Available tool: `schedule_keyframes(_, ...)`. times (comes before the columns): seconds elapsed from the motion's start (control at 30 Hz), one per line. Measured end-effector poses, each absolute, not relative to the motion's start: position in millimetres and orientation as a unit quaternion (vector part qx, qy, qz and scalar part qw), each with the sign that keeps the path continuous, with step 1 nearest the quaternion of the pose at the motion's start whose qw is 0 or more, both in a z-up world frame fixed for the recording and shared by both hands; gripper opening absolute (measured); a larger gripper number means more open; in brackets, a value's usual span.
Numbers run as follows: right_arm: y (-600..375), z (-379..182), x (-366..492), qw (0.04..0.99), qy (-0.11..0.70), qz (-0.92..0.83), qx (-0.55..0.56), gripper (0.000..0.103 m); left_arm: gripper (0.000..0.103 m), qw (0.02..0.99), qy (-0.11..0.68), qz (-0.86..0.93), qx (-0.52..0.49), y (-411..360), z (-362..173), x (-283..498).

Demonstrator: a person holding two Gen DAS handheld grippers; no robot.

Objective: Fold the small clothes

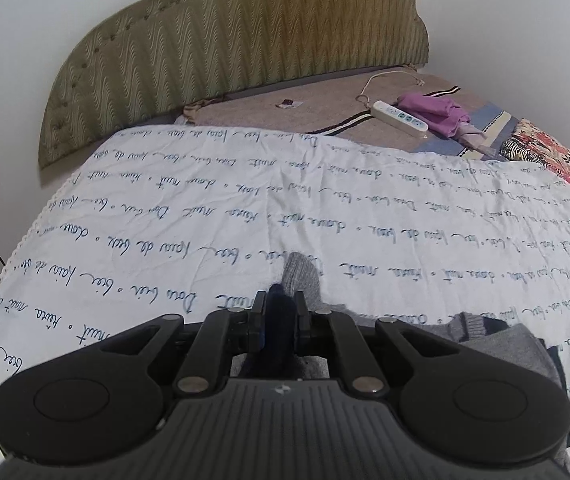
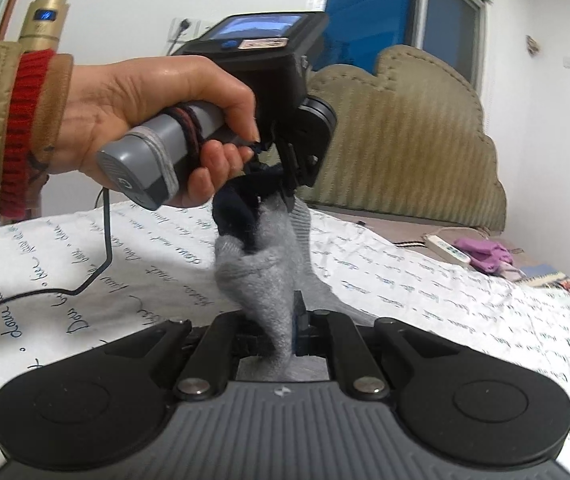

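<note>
i have the grey sock off the bed, strung between both claws: left claw clamped on its dark navy cuff, right claw clamped on the toe end. it looks light, soft and floppy, so i grip the ends. more grey clothes lie beside the sock; a power strip and purple garment sit well beyond it.

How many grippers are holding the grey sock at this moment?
2. The left gripper pinches the grey sock's dark upper end; the right gripper is shut on its lower end. More grey clothes lie on the sheet.
</note>
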State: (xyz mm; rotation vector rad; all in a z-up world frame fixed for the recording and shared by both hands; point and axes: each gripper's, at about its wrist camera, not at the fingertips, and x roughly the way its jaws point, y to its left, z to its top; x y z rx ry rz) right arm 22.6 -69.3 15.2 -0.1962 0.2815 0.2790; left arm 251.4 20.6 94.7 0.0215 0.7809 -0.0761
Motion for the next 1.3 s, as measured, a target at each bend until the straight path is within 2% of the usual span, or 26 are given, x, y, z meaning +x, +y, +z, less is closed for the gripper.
schedule_keyframes(0.5,-149.3,11.2,7.1,0.98,0.166,0.108,-0.006,0.007,0.011,0.928,0.359,-0.059,0.075,-88.1,99.2,235.4)
schedule_keyframes(1.3,-239.1,-7.4,-19.2,0.974,0.201,0.073,0.081,0.007,0.011,0.912,0.372,-0.119,0.126,-223.1,60.2,219.9)
